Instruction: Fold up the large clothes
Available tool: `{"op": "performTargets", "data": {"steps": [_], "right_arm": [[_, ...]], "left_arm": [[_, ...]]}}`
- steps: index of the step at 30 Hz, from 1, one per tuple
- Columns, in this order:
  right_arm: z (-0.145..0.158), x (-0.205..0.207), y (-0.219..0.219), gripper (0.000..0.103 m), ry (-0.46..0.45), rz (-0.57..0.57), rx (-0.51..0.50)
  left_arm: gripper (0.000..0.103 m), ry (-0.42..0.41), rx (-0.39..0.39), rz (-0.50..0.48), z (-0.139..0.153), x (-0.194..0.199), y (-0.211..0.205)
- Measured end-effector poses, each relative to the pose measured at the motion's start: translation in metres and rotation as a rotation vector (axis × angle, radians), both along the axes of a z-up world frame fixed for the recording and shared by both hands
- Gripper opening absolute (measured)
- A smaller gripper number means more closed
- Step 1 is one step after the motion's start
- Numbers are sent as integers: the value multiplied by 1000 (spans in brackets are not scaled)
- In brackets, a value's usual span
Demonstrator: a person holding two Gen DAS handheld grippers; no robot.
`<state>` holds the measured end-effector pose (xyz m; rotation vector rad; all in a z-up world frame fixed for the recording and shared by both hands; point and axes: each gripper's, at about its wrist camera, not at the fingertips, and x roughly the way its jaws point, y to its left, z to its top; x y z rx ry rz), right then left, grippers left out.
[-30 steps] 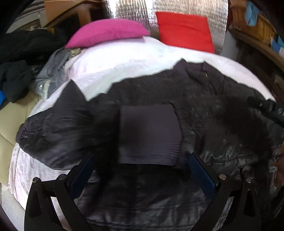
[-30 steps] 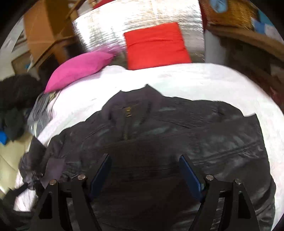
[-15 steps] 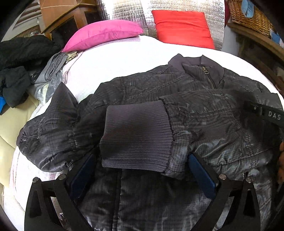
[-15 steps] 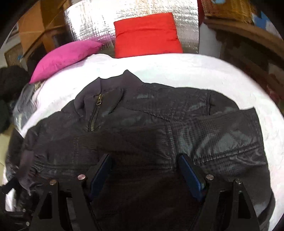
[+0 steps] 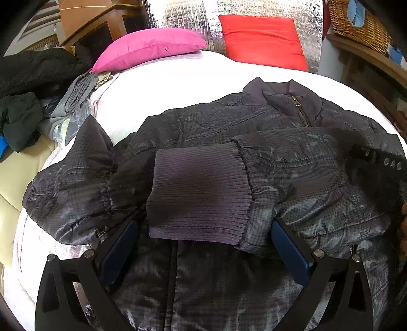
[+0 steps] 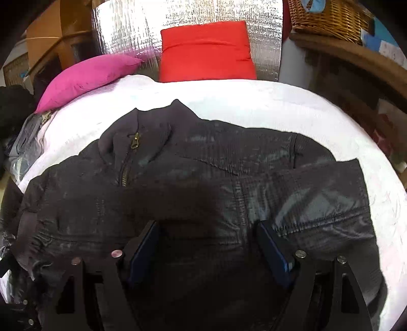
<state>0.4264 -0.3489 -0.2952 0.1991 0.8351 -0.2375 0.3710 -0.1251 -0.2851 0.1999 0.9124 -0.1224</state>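
A large dark grey jacket (image 5: 216,122) lies front up on a white bed, zip and collar (image 5: 296,101) at the far side. One sleeve is folded across the chest, its ribbed cuff (image 5: 198,193) lying in the middle. My left gripper (image 5: 203,236) is open and empty, its jaws either side of the cuff's near edge. In the right wrist view the jacket (image 6: 229,163) fills the middle. My right gripper (image 6: 207,239) is open and empty, low over the jacket's body. The right gripper's black body also shows in the left wrist view (image 5: 376,165).
A pink pillow (image 5: 150,48) and a red pillow (image 5: 259,38) lie at the head of the white bed (image 5: 178,84). Other clothes (image 5: 28,96) are piled at the left. A wicker basket (image 6: 328,17) stands on a wooden shelf at the right.
The folded sleeve has settled flat on the chest. The right gripper has moved right and nearer the jacket, so the collar now sits further left in its view.
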Motion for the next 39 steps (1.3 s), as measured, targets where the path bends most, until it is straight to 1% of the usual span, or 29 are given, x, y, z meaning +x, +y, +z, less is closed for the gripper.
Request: {"op": "performTargets", "data": {"steps": [2,6,8,9,10,11,12,13,14,15,17,18,19,21,23,24,25,27,29,31,36,38,39], "right_arm": [[7,-6,-4,82,-24,-22,-4],[23,-18,-20,82,-61,-96,-53],[23,-18,-30,82,-35,-139,-53],[19,-17,-34,82,-7,-153,-43],[13,-15,-37,82,33,-155,-30],[-1,-8,-41,82,123,-137,-3],[-5,-7,-42,82,131,-133,1],[-2,-9,-42,82,109,-139,-5],[3,-10,-41,82,97,-142,-2],[10,-14,-41,82,74,-137,26],[21,-23,-39,82,10,-138,81],[24,-28,-37,82,-8,-137,89],[29,-31,-33,82,-30,-128,89],[33,-36,-22,82,-56,-104,72],[35,-36,-13,82,-66,-78,44],[37,-37,-6,82,-66,-67,31],[36,-35,-3,82,-63,-57,21],[37,-34,2,82,-63,-44,12],[33,-34,2,82,-63,-45,26],[31,-32,-1,82,-58,-46,38],[24,-25,-1,82,-40,-41,40],[22,-23,0,82,-34,-39,33],[22,-24,0,82,-33,-39,29]], "left_arm": [[103,2,-4,0,0,0,1],[103,-2,-5,-2,2,-1,3],[103,-1,-6,-6,3,-2,4],[103,0,-9,-7,4,-3,5],[103,-1,-15,-9,6,-4,6],[103,-5,-26,-11,11,-5,10],[103,-7,-38,-11,15,-6,14],[103,-9,-63,-8,22,-7,21],[103,-11,-101,2,30,-7,33],[103,-13,-137,15,37,-6,44],[103,-31,-217,83,54,-3,81],[103,-51,-237,150,62,2,106],[103,-66,-241,210,66,5,126],[103,-77,-252,385,69,17,182],[103,-44,-276,527,62,27,231],[103,-9,-291,602,54,33,259],[103,19,-313,646,47,37,278],[103,88,-394,738,27,46,323],[103,132,-457,802,10,53,355],[102,155,-512,844,-5,60,380],[102,143,-600,913,-27,79,424],[102,107,-645,941,-34,86,437],[102,89,-646,948,-35,89,440]]}}
